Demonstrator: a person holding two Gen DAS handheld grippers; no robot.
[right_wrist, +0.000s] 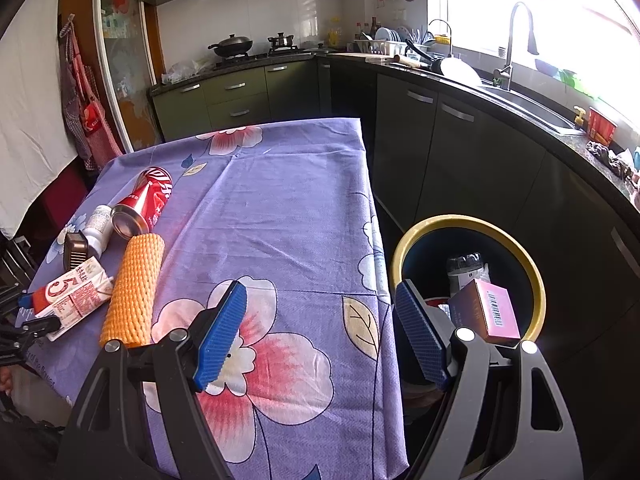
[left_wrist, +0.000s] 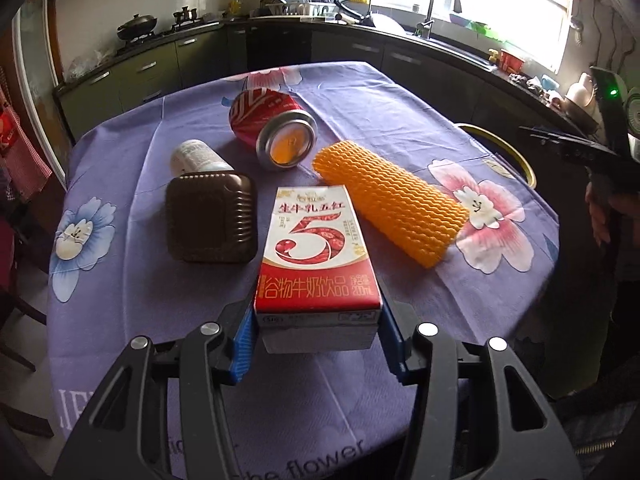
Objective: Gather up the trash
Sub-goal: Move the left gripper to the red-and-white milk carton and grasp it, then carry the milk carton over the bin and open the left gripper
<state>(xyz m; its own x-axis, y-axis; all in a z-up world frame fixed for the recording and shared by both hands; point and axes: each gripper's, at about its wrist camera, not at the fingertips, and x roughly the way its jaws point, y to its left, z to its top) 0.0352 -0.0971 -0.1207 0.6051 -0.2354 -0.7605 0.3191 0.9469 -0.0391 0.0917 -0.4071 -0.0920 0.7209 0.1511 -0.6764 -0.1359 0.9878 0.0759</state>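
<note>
My left gripper [left_wrist: 318, 336] is shut on the near end of a red and white milk carton [left_wrist: 318, 256], held over the purple flowered tablecloth [left_wrist: 160, 304]. Behind it lie an orange foam net sleeve [left_wrist: 390, 204], a red soda can [left_wrist: 272, 130] on its side, and a brown-capped white bottle [left_wrist: 210, 204]. My right gripper [right_wrist: 320, 332] is open and empty, at the table's right edge beside a yellow-rimmed trash bin [right_wrist: 536, 280]. The bin holds a pink box [right_wrist: 490, 312] and a plastic bottle [right_wrist: 464, 270]. The carton [right_wrist: 74, 296], sleeve [right_wrist: 134, 290] and can [right_wrist: 146, 206] also show in the right wrist view.
The bin's rim [left_wrist: 516, 156] shows past the table's right edge in the left wrist view, with my right gripper's body [left_wrist: 580, 152] above it. Dark kitchen cabinets and a counter with a sink [right_wrist: 532, 104] run along the back and right. An apron [right_wrist: 88, 112] hangs at left.
</note>
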